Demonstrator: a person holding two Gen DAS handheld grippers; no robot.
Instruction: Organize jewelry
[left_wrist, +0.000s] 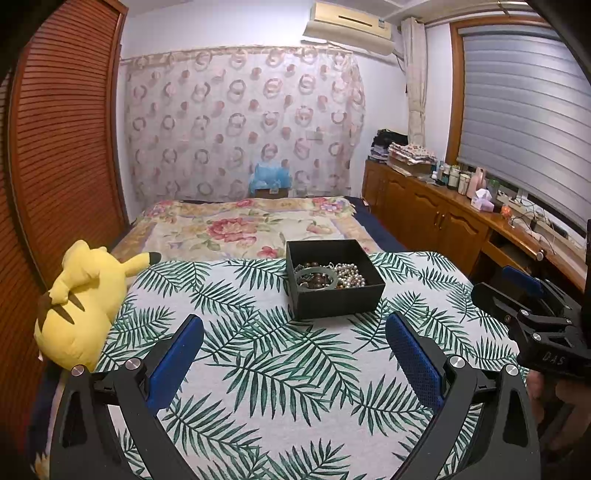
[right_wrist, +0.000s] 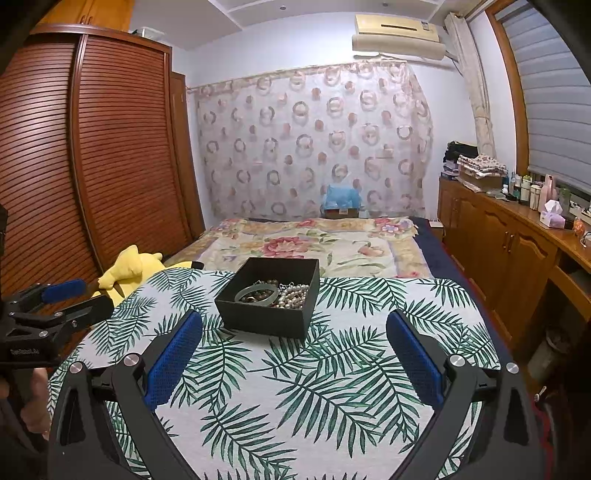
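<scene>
Left wrist view. Left gripper (left_wrist: 294, 332) is spread wide, nothing between its blue pads (left_wrist: 177, 363); it hangs above the palm-leaf cloth (left_wrist: 258, 369). The black box (left_wrist: 334, 295) sits on that cloth ahead and slightly right of the gripper's centre line, near the far edge of the cloth. Inside it: a pale green bangle (left_wrist: 317, 276), a pearl strand (left_wrist: 349, 275) and dark brown beads (left_wrist: 314, 282), all heaped together and touching. The right gripper (left_wrist: 517, 291) shows at the right edge, seen side-on, well apart from the box, a hand (left_wrist: 543, 387) below it. A yellow plush toy (left_wrist: 81, 302) lies off the cloth's left edge.

Right wrist view. Right gripper (right_wrist: 294, 332) is likewise released and empty. The black box (right_wrist: 271, 299) lies ahead and a little left, one corner turned toward the camera. Bangle (right_wrist: 256, 293) lies flat at the left side, pearls (right_wrist: 293, 295) bunched to the right of it. Left gripper (right_wrist: 70, 295) is in at the left edge, its fingers parted.

Progress, judged: jewelry is all in one tangled pile in the box; nothing lies out on the cloth. Sorting appears not yet begun, or else all is already gathered; cannot tell which.

Orientation: the box is near square, no clear long axis, opening straight up. The bangle's ring faces up; the pearl strand is clumped, no readable direction.
</scene>
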